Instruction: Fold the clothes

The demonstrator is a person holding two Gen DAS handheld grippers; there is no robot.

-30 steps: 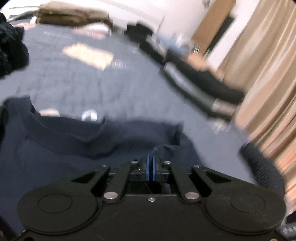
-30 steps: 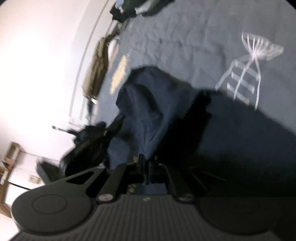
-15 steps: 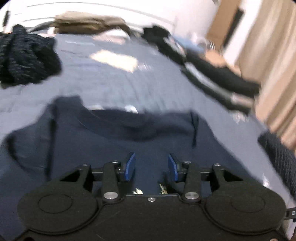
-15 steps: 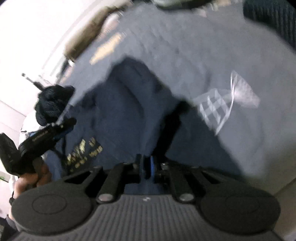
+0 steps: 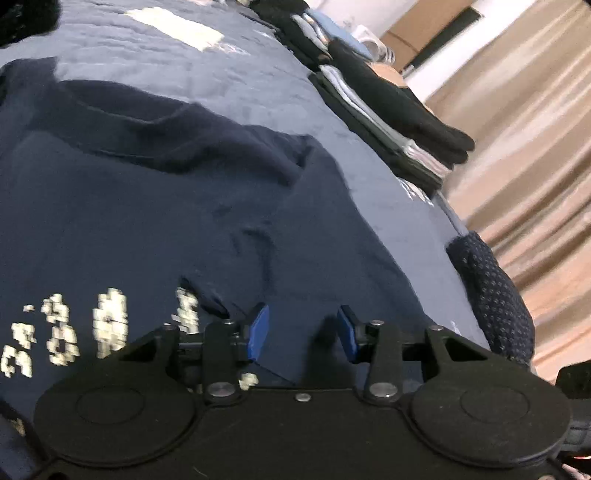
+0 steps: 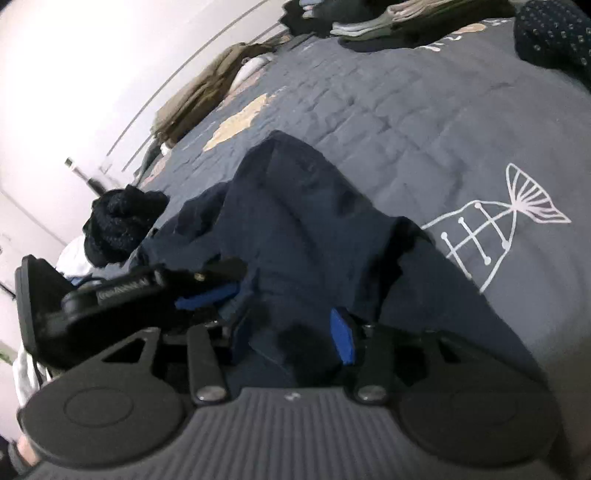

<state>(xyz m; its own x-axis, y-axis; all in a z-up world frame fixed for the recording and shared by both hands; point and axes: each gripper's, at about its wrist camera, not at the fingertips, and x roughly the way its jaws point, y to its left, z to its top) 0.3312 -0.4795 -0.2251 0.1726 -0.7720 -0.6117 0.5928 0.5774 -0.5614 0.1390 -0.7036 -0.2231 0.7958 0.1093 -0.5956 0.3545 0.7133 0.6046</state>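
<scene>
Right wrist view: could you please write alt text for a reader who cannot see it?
The open right gripper hovers over a crumpled navy shirt on a grey quilted bedspread. The left gripper, also open, reaches in from the left; folded clothes lie beyond.

navy sweatshirt (image 5: 155, 206): 1 counted | grippers: 2 counted, left gripper (image 5: 302, 334), right gripper (image 6: 291, 338) | bed (image 6: 424, 110): 1 | black knit garment (image 6: 122, 221): 1 | dotted dark garment (image 5: 495, 295): 1
</scene>
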